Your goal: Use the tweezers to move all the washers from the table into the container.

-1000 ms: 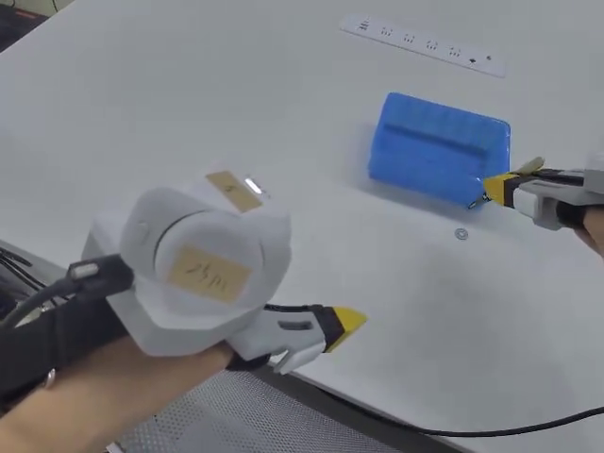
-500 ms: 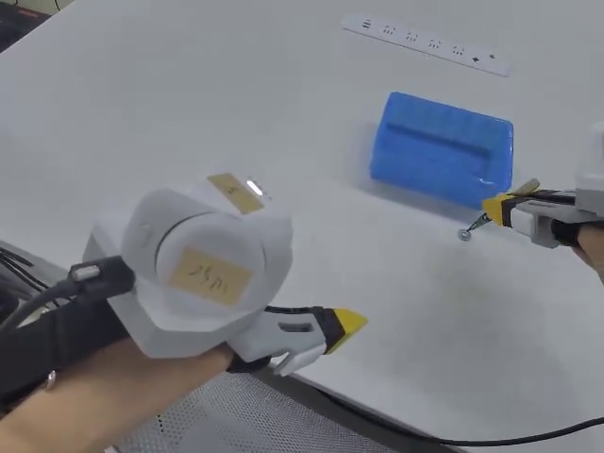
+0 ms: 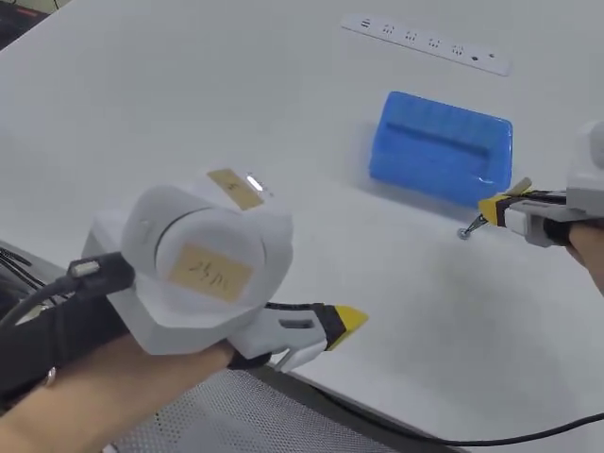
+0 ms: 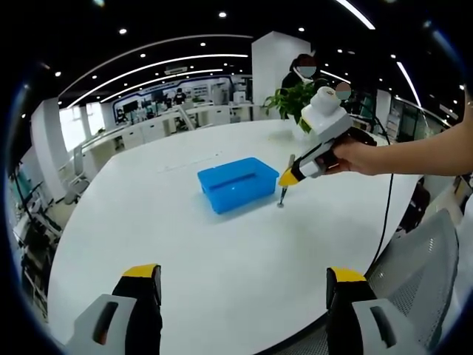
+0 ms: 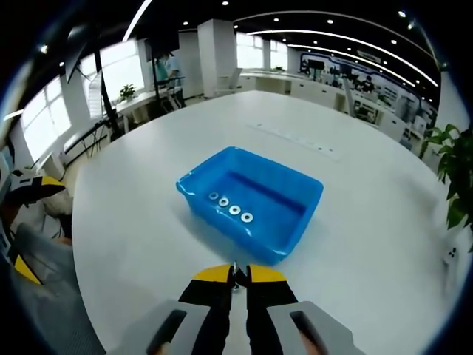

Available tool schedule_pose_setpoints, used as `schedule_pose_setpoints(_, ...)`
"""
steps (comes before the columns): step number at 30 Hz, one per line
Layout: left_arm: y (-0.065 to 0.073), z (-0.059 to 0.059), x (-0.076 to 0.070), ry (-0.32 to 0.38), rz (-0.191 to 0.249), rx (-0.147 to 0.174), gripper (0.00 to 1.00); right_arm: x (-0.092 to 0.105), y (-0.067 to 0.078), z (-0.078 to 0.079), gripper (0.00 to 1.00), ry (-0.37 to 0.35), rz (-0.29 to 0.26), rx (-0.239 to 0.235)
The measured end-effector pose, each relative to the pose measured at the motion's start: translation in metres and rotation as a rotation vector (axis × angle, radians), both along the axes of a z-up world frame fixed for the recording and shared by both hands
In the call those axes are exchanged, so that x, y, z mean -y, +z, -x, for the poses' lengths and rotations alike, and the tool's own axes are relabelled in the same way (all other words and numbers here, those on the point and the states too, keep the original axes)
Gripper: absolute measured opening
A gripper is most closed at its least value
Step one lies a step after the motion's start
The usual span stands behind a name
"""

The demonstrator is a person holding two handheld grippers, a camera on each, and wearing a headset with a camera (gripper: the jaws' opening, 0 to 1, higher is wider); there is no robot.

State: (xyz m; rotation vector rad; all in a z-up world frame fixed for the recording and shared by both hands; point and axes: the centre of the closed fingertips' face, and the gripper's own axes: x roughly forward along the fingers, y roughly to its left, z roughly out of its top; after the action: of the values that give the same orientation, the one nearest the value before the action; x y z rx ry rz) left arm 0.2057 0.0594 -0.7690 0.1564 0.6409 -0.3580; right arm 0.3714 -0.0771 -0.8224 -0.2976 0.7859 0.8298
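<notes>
Swinging down from the corner of the container, my right gripper has brought the tweezers onto the loose washer. A second ago the tips were up against the blue wall; now they sit right at the ring. That reads to me as the start of the next pick. I can't tell yet whether the tips actually have it.

The right fingers are clamped together on the tweezers, with a sliver of thin metal showing between the yellow pads in the right gripper view. The washer lies on the tabletop just beside the container's near wall, toward the right edge. Four washers already lie in a row inside the container.

My left gripper hangs at the near edge of the tabletop, fingers apart and holding nothing.

The container is glossy blue plastic, a shallow rectangle with rounded corners. The washers are small, flat, shiny metal rings. The tabletop is smooth white and looks slick, so I expect a thin ring to slide if the tips push instead of pinch. A white power strip lies toward the far edge.
</notes>
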Motion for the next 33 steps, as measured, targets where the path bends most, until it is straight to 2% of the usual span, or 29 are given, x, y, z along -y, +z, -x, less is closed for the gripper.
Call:
schedule_pose_setpoints(5, 0.002, 0.000, -0.002, 0.006, 0.001, 0.003, 0.95, 0.001, 0.001, 0.000, 0.02, 0.004, 0.011, 0.007)
schedule_pose_setpoints(8, 0.003, 0.000, -0.003, 0.010, -0.002, 0.005, 0.95, -0.001, 0.008, 0.000, 0.02, 0.008, 0.005, 0.025)
schedule_pose_setpoints(21, 0.005, 0.000, -0.003, 0.007, -0.002, 0.012, 0.94, -0.014, 0.046, -0.004, 0.02, 0.017, -0.070, 0.062)
schedule_pose_setpoints(27, 0.005, 0.000, -0.004, 0.009, -0.001, 0.015, 0.94, -0.021, 0.065, -0.015, 0.02, 0.014, -0.099, 0.112)
schedule_pose_setpoints(33, 0.006, 0.000, -0.005, 0.017, 0.000, 0.019, 0.94, -0.028, 0.071, -0.025, 0.02, 0.013, -0.109, 0.139)
